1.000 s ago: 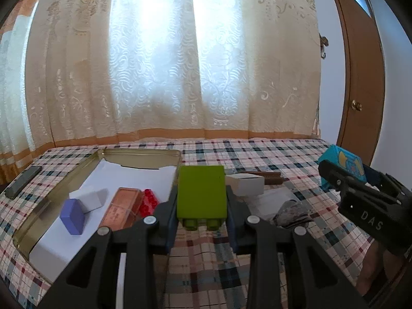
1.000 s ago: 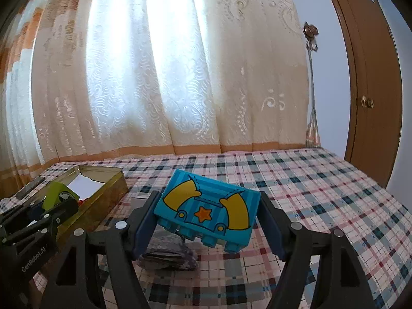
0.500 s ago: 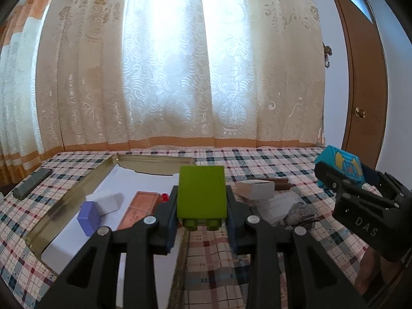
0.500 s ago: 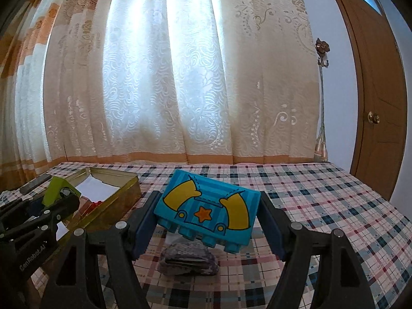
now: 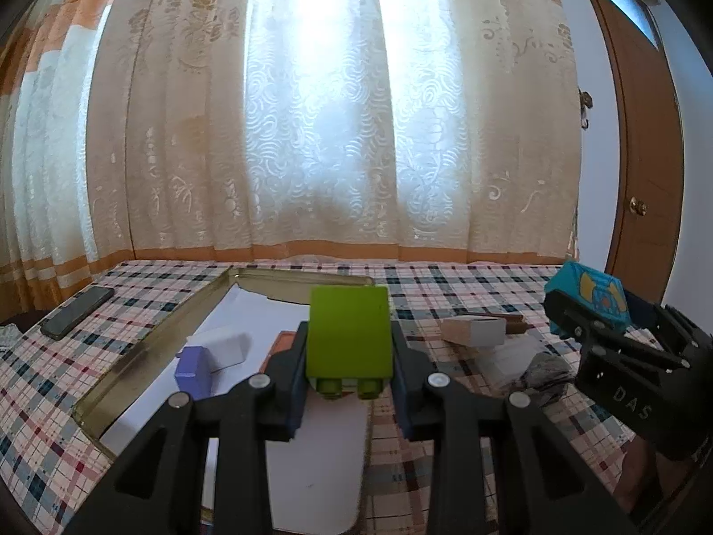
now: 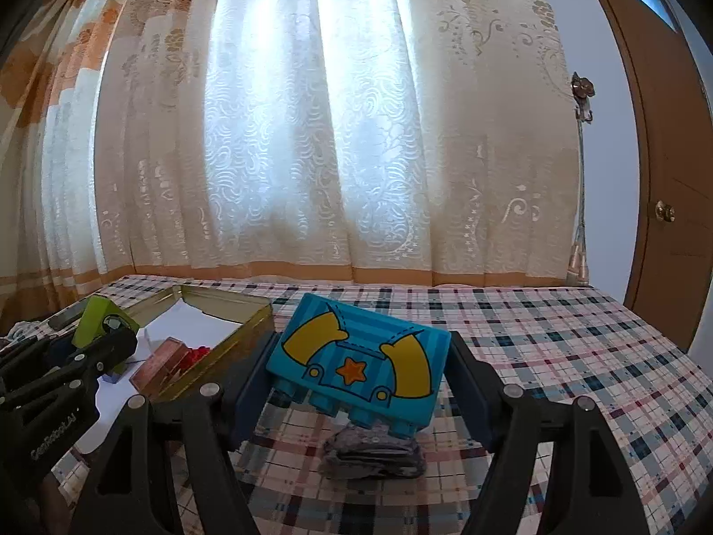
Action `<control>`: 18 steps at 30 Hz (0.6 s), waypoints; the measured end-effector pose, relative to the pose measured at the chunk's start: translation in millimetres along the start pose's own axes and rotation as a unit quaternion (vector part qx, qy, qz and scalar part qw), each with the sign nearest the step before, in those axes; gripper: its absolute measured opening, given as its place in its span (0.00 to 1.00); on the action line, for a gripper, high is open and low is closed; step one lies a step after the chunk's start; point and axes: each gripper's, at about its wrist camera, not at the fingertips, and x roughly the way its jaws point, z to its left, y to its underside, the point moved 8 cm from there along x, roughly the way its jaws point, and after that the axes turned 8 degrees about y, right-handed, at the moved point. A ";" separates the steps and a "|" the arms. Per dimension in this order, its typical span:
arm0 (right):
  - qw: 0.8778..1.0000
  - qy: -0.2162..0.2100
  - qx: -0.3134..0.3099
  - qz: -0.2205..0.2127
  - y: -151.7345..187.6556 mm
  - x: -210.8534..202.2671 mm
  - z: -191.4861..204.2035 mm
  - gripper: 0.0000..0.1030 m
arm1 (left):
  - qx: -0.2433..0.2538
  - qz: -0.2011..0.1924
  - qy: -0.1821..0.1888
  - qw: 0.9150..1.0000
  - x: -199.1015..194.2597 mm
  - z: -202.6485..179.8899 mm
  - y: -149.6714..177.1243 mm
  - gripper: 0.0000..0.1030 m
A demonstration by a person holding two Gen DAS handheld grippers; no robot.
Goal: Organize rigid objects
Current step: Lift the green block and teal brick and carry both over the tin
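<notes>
Plaid-clothed table [image 5: 445,281] bearing tin tray [image 5: 147,356], phone [image 5: 78,312]

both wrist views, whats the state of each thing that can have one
left hand-held gripper: shut on green block
green block: held off the table, studs facing the camera
right hand-held gripper: shut on blue block
blue block: held off the table, tilted
tin box: open, no lid on
door: closed
curtain: drawn

"DAS" marks the right hand-held gripper [image 5: 588,316] ("GenRobot.AI" the left [image 6: 96,339]).
</notes>
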 end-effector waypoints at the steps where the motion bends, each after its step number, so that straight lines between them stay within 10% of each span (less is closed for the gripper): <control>1: 1.000 -0.001 0.000 0.000 0.0 -0.2 1.4 0.72 | -0.002 0.000 -0.001 1.000 -0.4 1.8 0.0 0.30; 18: 1.000 -0.015 -0.004 -0.001 0.8 -2.7 17.5 0.73 | -0.019 -0.008 -0.013 1.000 -7.6 18.8 -0.4 0.30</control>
